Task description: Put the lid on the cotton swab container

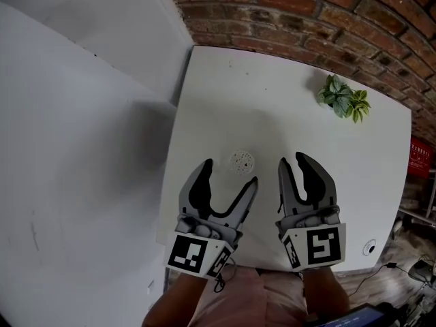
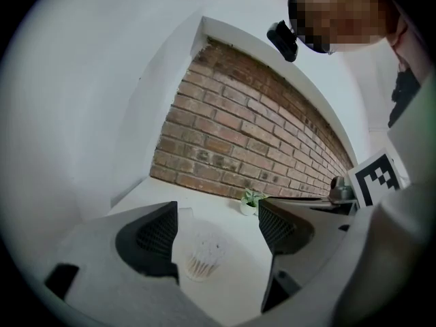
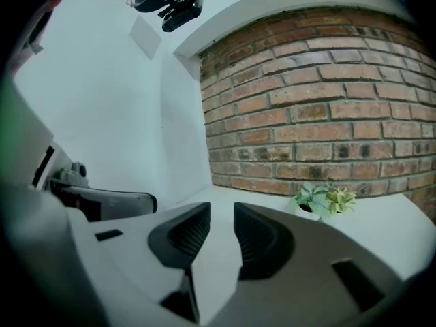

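Your left gripper [image 1: 230,172] hovers over the near edge of the desk [image 1: 286,94], its jaws spread wide and empty. Your right gripper [image 1: 291,159] hangs beside it, jaws only narrowly apart with nothing between them. The cotton swab container [image 1: 242,161] stands upright just beyond both, nearer the desk's left edge.

The cotton swab container [image 1: 242,161] was too small and pale to tell whether it was capped or open — a red thing [image 1: 422,157] was cut off by the right edge.
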Motion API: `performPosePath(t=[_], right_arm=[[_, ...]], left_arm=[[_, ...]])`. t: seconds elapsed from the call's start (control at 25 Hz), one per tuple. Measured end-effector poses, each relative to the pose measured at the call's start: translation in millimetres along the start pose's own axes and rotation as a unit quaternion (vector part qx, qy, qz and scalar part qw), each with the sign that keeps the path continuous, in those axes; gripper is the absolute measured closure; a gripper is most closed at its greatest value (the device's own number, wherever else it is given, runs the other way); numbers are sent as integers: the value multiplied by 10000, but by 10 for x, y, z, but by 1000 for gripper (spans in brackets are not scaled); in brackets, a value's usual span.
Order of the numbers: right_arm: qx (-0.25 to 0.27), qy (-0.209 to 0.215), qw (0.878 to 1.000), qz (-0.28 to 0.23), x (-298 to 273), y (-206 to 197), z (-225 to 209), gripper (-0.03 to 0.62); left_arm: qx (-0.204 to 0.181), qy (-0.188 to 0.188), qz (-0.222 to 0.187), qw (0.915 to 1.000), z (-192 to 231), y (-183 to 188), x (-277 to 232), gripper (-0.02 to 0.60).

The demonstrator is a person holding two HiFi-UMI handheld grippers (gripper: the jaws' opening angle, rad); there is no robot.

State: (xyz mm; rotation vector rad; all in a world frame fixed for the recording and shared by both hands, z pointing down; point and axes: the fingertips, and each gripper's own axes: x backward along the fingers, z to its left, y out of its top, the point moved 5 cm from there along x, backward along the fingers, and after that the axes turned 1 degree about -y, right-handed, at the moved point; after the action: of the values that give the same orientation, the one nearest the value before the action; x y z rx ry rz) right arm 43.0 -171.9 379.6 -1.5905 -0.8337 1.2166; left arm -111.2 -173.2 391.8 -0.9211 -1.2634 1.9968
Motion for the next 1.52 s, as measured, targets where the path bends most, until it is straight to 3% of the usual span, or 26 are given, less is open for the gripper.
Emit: performPosePath(t=[0.92,1.08,1.32,1.52], right_arm=[[-222,-327,9991,-165,220,-1,-327,485],[-238,-376,9989,-162,265,-26,-386,485],[-219,-328,9992,-91,260,-73,-396,485],[-139,-255,9996,-13,185,-101,-308,486]], left_arm=[[-407,-379,183,9983,-408,15,-186,201],[-419,-70,-5,9991,-291,87,-120,210],[-283,434,47,9986,28,22,11,192],[-108,592,42,9982,186,-55,59,173]])
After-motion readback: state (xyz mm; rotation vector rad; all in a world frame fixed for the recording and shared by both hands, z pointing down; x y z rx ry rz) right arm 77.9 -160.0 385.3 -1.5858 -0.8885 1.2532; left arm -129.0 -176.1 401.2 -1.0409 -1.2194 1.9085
